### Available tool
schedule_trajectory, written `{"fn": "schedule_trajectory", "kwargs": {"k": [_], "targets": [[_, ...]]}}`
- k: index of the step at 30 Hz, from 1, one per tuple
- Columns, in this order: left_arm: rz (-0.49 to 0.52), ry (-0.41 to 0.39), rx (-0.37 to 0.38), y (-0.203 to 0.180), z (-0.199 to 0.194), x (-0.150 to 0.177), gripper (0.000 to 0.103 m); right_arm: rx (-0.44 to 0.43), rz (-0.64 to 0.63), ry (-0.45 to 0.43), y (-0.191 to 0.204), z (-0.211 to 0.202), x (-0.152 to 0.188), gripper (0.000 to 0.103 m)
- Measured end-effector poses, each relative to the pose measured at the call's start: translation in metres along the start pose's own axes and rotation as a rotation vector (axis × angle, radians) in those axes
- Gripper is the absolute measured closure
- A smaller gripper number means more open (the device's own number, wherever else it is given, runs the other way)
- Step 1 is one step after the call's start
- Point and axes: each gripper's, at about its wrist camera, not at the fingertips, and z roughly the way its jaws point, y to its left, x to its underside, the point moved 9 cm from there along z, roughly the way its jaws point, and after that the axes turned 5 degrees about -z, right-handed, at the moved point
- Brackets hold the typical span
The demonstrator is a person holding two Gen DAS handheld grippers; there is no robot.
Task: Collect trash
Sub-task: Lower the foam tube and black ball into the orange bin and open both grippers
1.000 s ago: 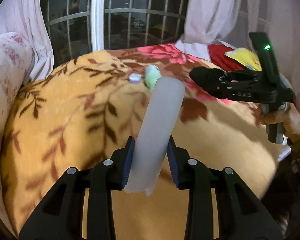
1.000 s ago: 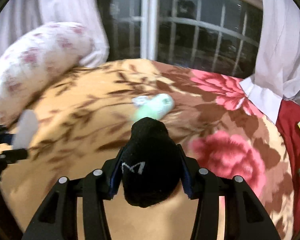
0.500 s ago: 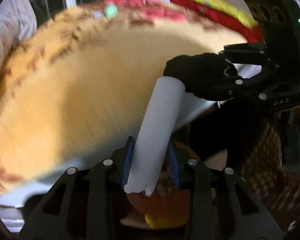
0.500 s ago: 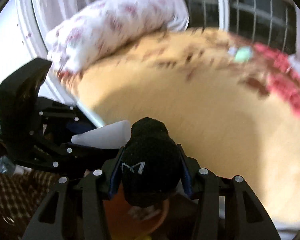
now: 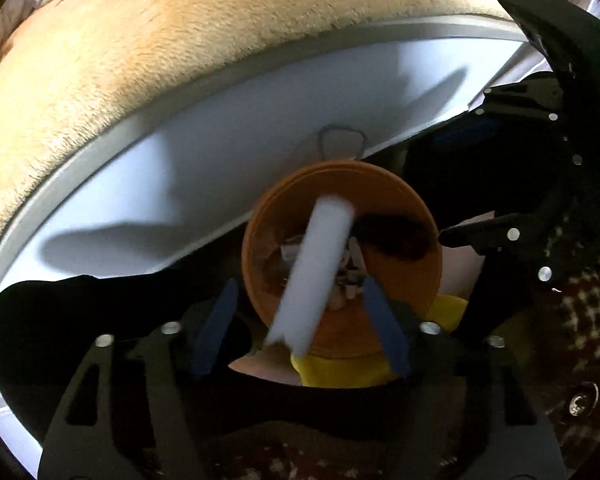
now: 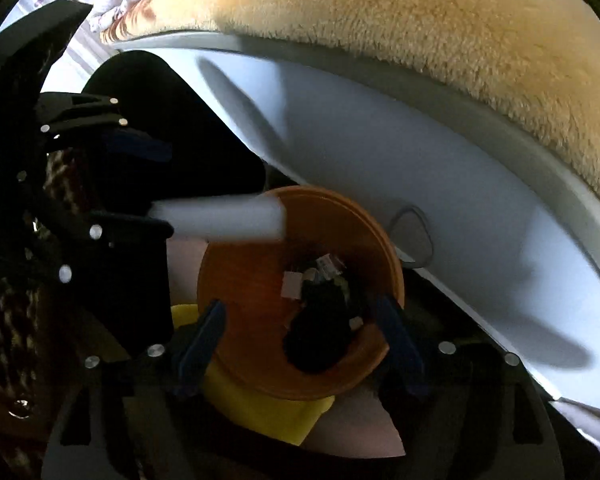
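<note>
Trash dropping into the orange bin (image 5: 396,336) beside the bed.
Left gripper (image 5: 300,324) has just sprung wide; the white tube (image 5: 312,276) hangs loose between its blue pads, touching neither, blurred over the bin mouth. Right gripper (image 6: 304,344) has just opened too, and the black sock (image 6: 320,332) lies inside the bin on paper scraps (image 6: 324,264). Tan blanket (image 6: 420,12) overhangs the white bed frame (image 6: 420,168).
</note>
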Motion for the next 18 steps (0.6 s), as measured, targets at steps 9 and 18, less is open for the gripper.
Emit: {"fn": "schedule_trajectory", "kwargs": {"k": [9,18], "targets": [[-0.018,-0.115,-0.068,0.004,-0.028,-0.024,0.033,0.022,0.056,-0.145,-0.017,-0.041,-0.014,0.025],[-0.161,-0.454,-0.237,0.033,-0.115,-0.107,0.014,0.185,0.067,-0.429,-0.063,-0.149,-0.066,0.018]]}}
